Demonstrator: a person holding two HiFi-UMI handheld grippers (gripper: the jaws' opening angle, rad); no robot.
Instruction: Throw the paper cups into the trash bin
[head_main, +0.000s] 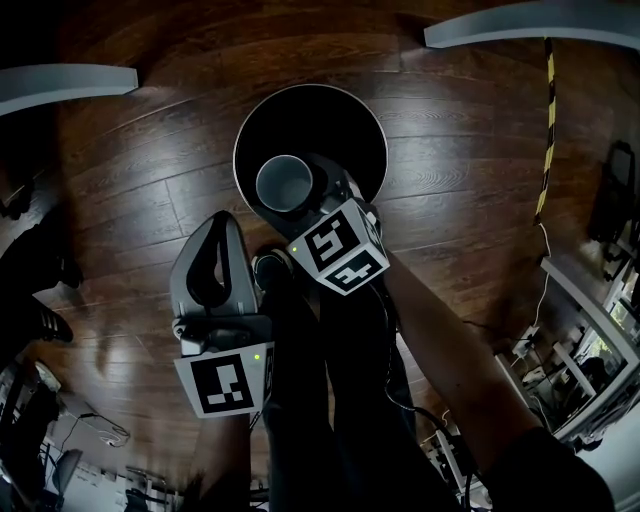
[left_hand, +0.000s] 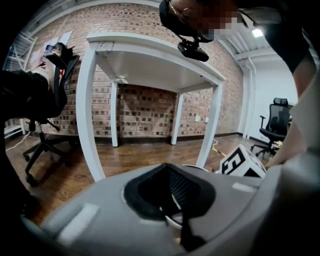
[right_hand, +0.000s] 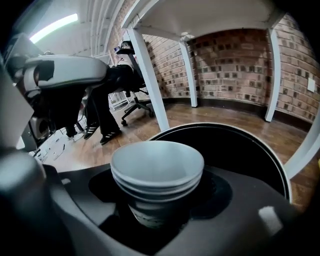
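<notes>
A stack of nested white paper cups (head_main: 285, 183) stands upright in my right gripper (head_main: 300, 192), which is shut on it. The cups hang over the near part of the round black trash bin (head_main: 335, 125) on the wooden floor. In the right gripper view the cup rims (right_hand: 157, 167) sit between the dark jaws of the right gripper (right_hand: 157, 202), with the bin's mouth (right_hand: 245, 150) just beyond. My left gripper (head_main: 212, 262) is to the left of the bin and nearer to me. Its grey jaws meet at the tips with nothing in them. The left gripper (left_hand: 170, 192) points toward the white table.
White tables (head_main: 60, 85) (head_main: 530, 25) flank the bin, their legs (left_hand: 90, 110) standing on the floor. A yellow-black striped cable (head_main: 547, 130) runs along the right. An office chair (left_hand: 45, 100) and a person's shoes (right_hand: 100, 132) are at the left.
</notes>
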